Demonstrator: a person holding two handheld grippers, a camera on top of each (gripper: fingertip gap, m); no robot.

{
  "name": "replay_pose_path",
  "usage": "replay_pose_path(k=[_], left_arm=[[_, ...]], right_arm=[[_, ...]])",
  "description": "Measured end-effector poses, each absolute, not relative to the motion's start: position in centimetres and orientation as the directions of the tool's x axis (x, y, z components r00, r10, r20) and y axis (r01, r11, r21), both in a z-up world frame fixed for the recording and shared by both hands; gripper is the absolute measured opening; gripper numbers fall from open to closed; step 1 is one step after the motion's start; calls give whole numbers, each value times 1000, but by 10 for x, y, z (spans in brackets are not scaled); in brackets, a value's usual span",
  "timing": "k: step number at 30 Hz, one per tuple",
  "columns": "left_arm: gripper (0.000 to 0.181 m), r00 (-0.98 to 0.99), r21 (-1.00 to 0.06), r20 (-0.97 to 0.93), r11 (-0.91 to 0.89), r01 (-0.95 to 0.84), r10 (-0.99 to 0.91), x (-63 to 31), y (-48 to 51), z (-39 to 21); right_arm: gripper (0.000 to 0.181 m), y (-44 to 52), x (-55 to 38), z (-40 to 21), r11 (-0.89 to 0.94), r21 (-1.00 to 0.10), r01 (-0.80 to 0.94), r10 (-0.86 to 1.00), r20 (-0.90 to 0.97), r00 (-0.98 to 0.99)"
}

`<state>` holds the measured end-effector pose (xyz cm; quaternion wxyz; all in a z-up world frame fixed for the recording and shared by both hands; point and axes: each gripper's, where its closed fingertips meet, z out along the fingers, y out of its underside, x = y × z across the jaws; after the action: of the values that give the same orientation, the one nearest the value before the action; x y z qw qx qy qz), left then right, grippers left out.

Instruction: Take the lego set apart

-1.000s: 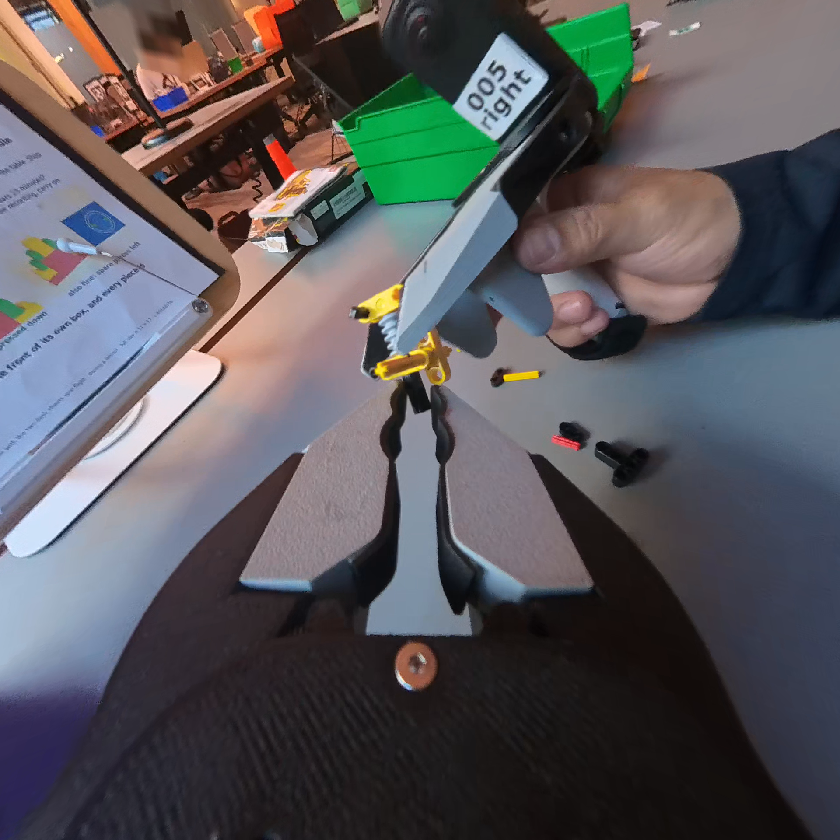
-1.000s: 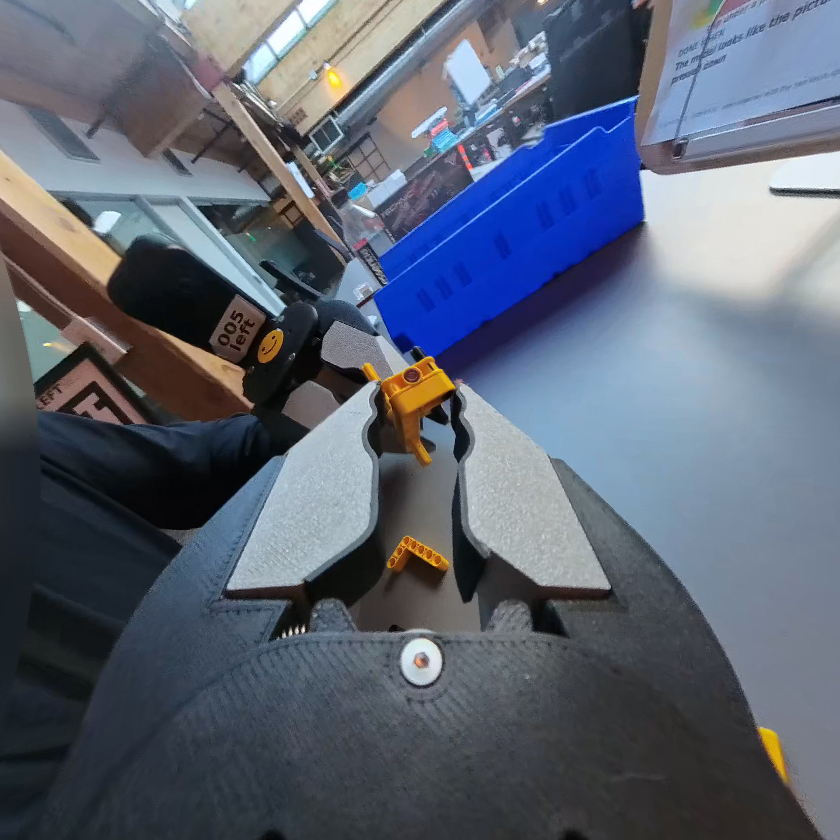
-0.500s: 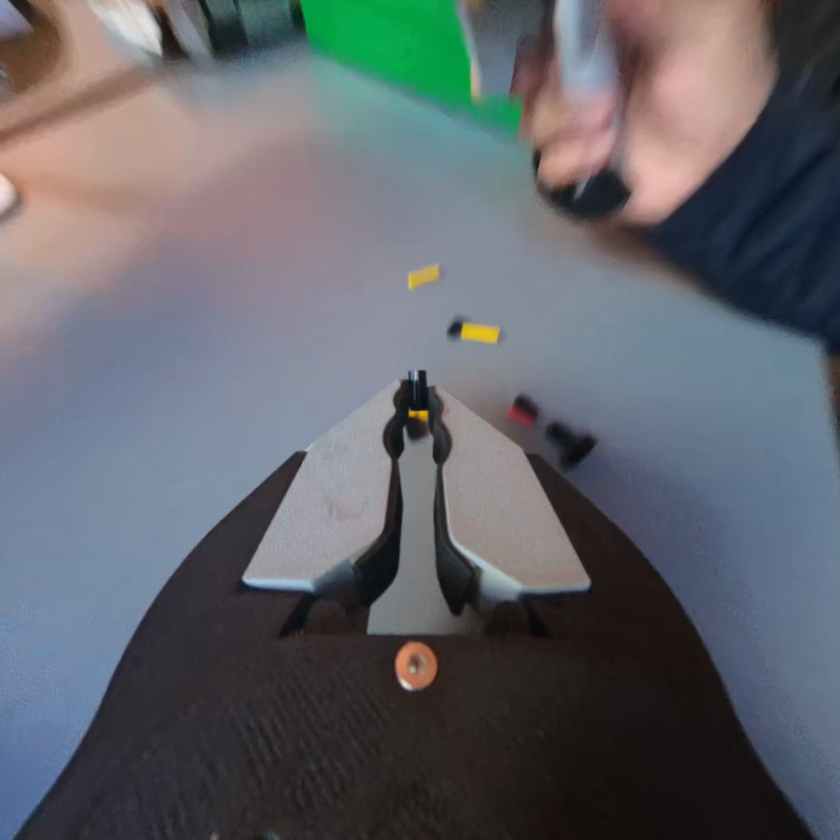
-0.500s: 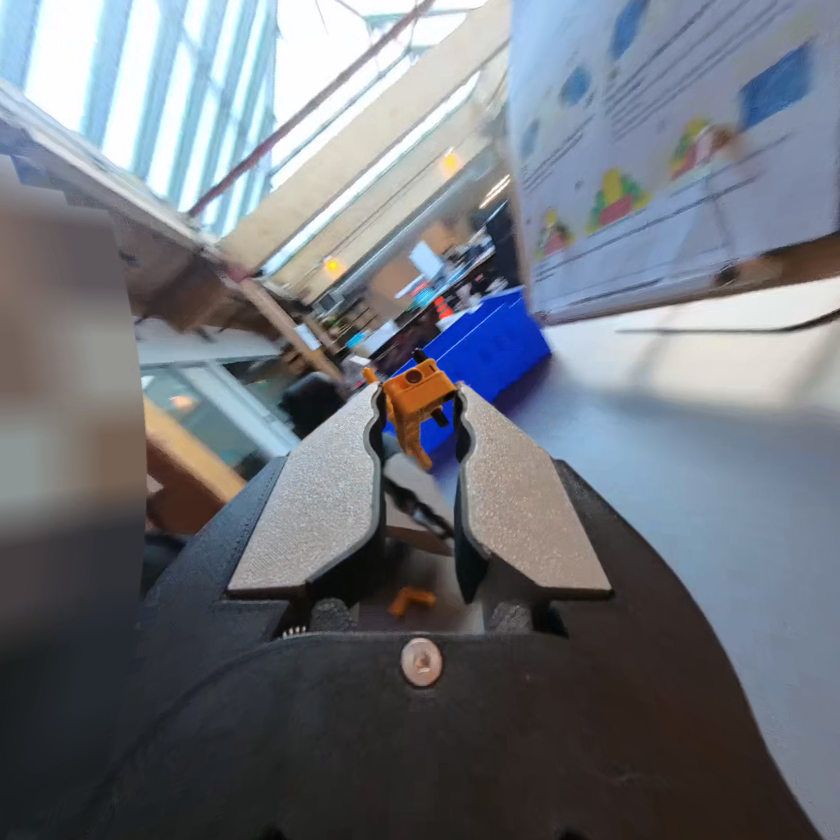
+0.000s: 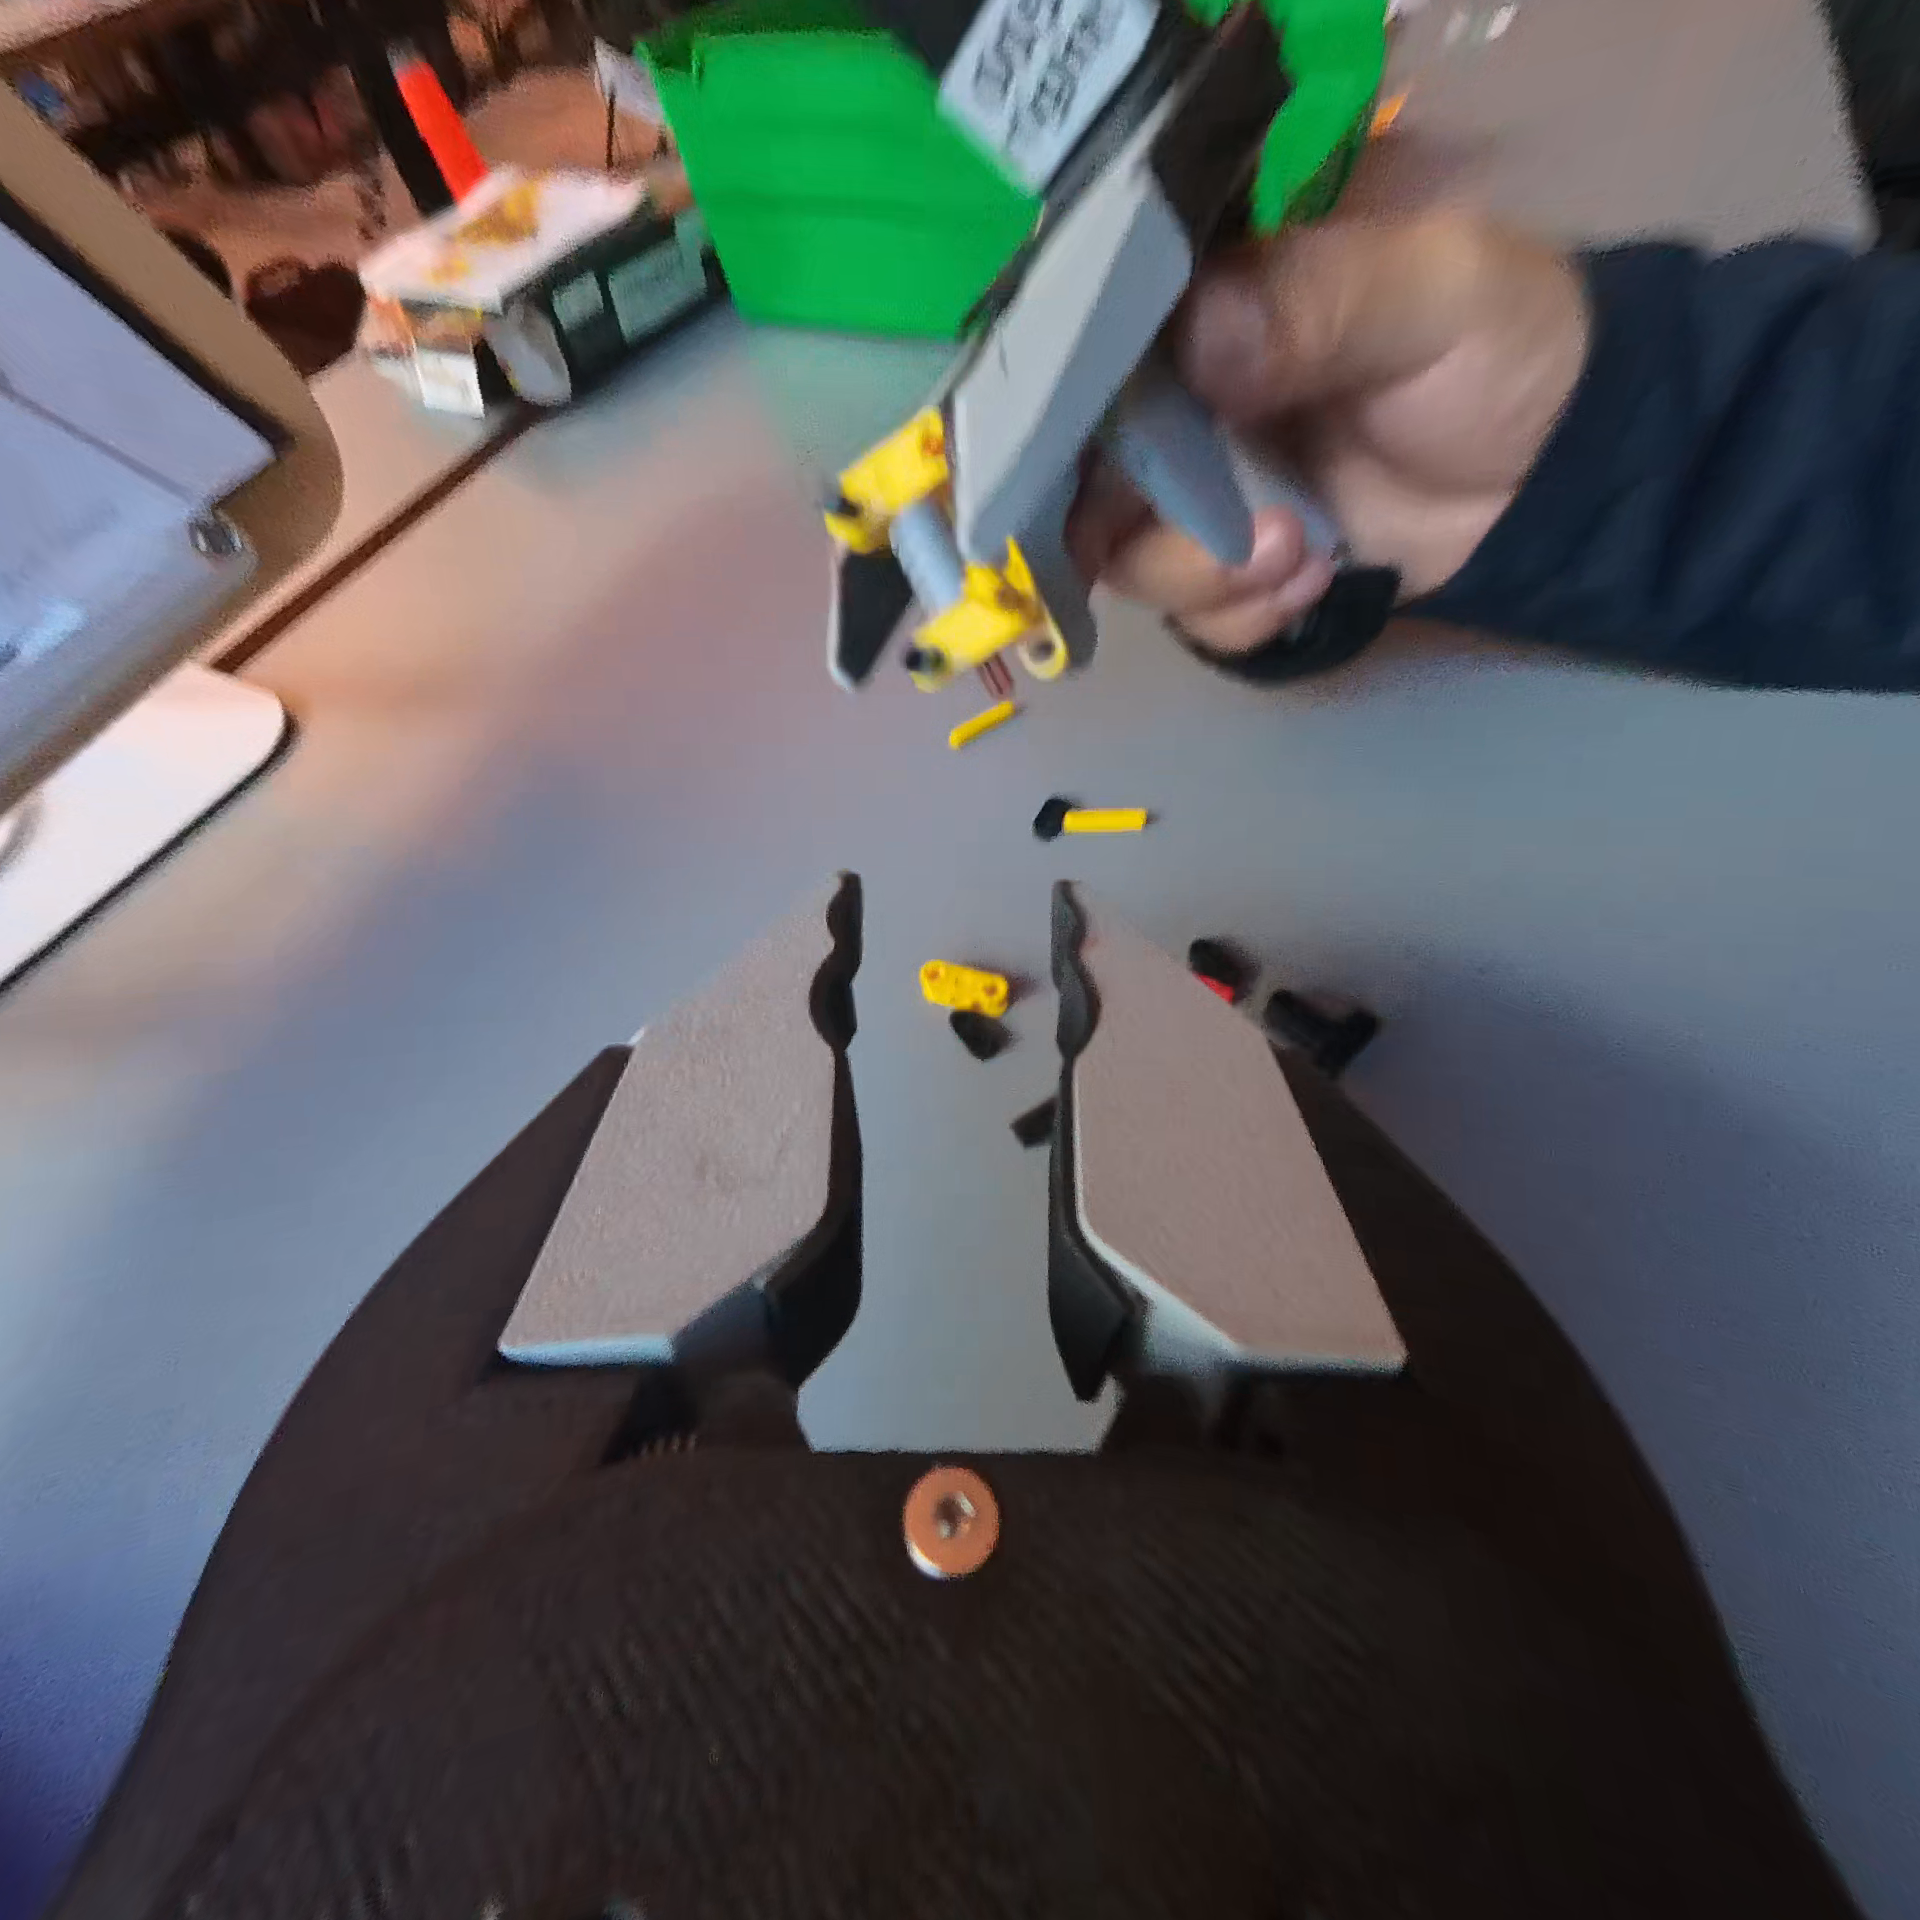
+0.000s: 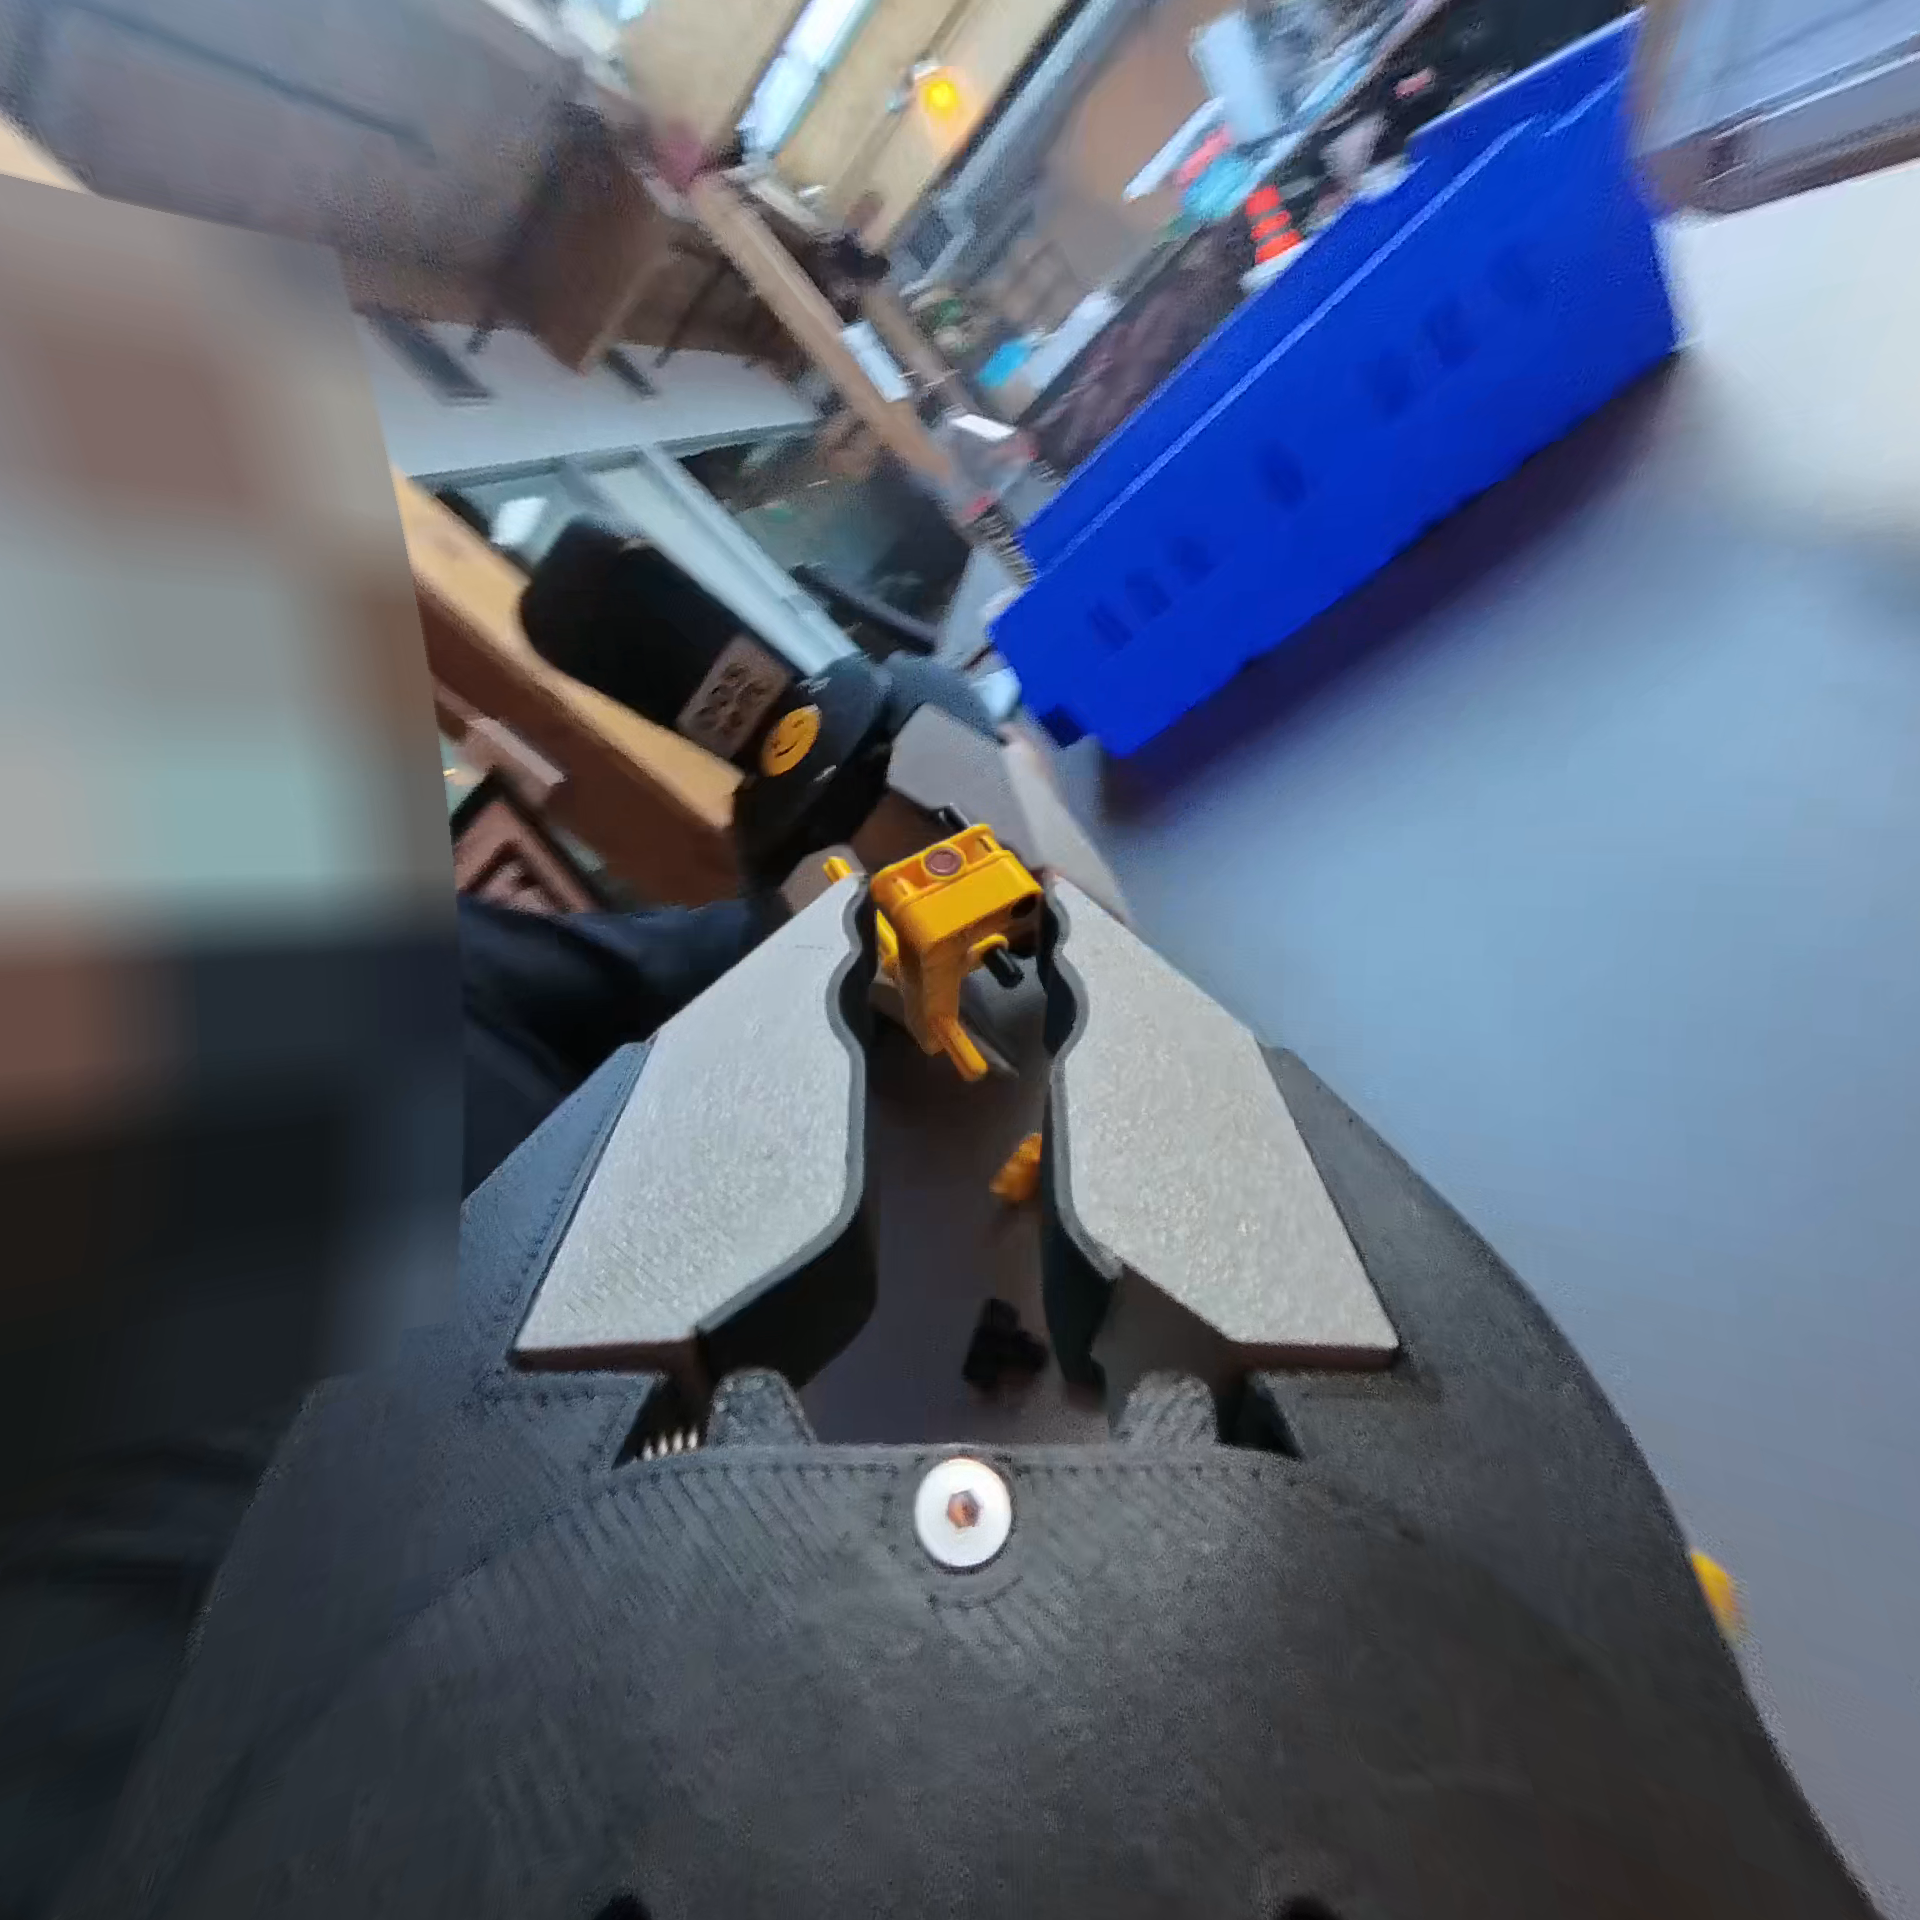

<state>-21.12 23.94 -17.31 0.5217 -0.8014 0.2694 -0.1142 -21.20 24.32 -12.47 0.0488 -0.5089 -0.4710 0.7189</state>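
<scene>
1. Above the grey counter (image 5: pixel 1455 1039), the right gripper (image 6: pixel 951 914) has its jaws clamped on the yellow lego set (image 6: pixel 951 920).
2. Below, the left gripper (image 5: pixel 954 904) hangs with jaws apart, empty, over loose yellow and black pieces (image 5: pixel 964 985).

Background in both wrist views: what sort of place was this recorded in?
Probably a shared workshop or lab, not a home. A grey table carries a green bin and a blue bin; behind them stand more cluttered workbenches, under exposed timber beams.
</scene>
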Motion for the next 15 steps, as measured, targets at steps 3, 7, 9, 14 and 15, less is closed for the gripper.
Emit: replay_pose_path(k=[3, 7, 9, 14, 15], left_arm=[[34, 808, -935, -57, -252, -249, -586, -204, 234, -155], [6, 747, -936, 96, -315, -157, -657, -191, 222, -154], [5, 759, -930, 148, -350, -111, -634, -195, 225, -155], [16, 762, -917, 239, -398, -27, -602, -202, 229, -157], [16, 750, -918, 262, -396, 0, -607, -200, 228, -154]], right_arm=[[27, 229, -216, -127, -545, -716, 436, 499, -695, -517], [27, 235, -221, -136, -538, -734, 414, 555, -679, -482], [27, 233, -222, -133, -536, -748, 391, 565, -663, -492], [27, 233, -227, -131, -488, -808, 330, 664, -589, -461], [27, 233, -227, -130, -487, -814, 317, 671, -581, -461]])
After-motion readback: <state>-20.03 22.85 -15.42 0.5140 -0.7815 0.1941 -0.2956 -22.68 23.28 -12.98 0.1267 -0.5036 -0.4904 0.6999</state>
